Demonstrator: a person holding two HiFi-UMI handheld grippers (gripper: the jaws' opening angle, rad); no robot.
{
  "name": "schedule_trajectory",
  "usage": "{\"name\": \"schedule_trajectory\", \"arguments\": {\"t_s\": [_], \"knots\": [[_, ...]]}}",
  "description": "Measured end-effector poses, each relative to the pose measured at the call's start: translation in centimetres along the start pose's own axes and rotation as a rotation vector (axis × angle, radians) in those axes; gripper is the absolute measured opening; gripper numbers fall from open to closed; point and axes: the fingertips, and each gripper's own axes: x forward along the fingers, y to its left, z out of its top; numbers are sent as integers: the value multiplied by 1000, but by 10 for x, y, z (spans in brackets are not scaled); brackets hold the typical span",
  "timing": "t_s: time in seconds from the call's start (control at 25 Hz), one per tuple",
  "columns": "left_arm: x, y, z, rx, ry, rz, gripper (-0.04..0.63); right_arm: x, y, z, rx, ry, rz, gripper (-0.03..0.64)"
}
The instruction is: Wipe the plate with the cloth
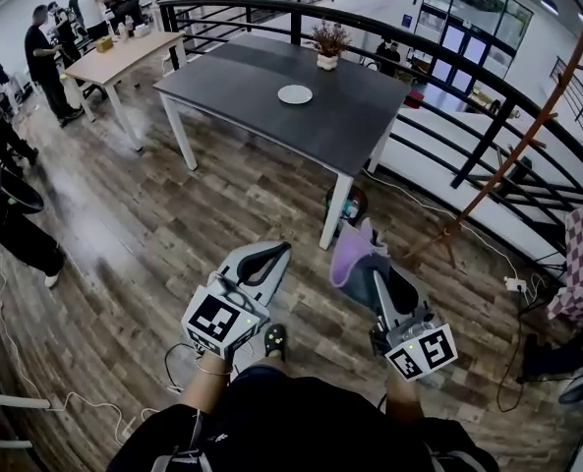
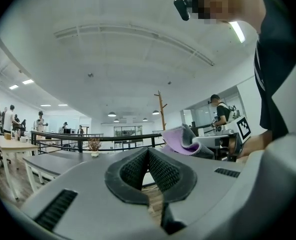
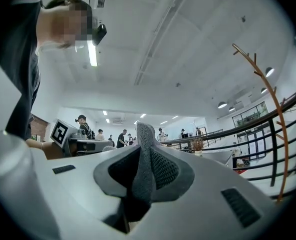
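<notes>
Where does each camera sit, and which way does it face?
Head view: on the person's head, looking steeply down at a dark grey table with a round white plate; left gripper, right gripper and forearms show.
Left gripper view: on the left gripper, facing level; its shut, empty jaws and the person's torso show.
Right gripper view: on the right gripper, facing roughly level; jaws shut on a purple-and-grey cloth.
Shared: both gripper views show the small potted plant.

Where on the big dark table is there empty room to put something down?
The dark grey rectangular table is bare from the small round white plate to its near edge, and along its left end. Only the far edge is taken, by the potted dried plant.
</notes>
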Motion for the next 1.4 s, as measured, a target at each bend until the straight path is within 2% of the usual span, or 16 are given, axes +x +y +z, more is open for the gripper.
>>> {"name": "schedule_trajectory", "arguments": {"t_s": [0.36,0.52,0.68,1.0,1.28,1.4], "knots": [[61,56,3,4,-39,-106,0,57,-37,0,-19,-6,-82,58],[78,83,-1,5,-26,-128,0,89,-52,-4,-16,-6,-99,58],[87,117,-7,6,-32,-123,0,119,-63,-7,-23,-7,-106,58],[100,179,-22,-51,-18,-102,0,181,-72,-25,-13,14,-101,58],[115,206,-30,-49,-31,-102,0,203,-86,-36,-6,41,-115,58],[119,211,-36,-89,-10,-85,0,210,-93,-38,-6,45,-112,58]]}}
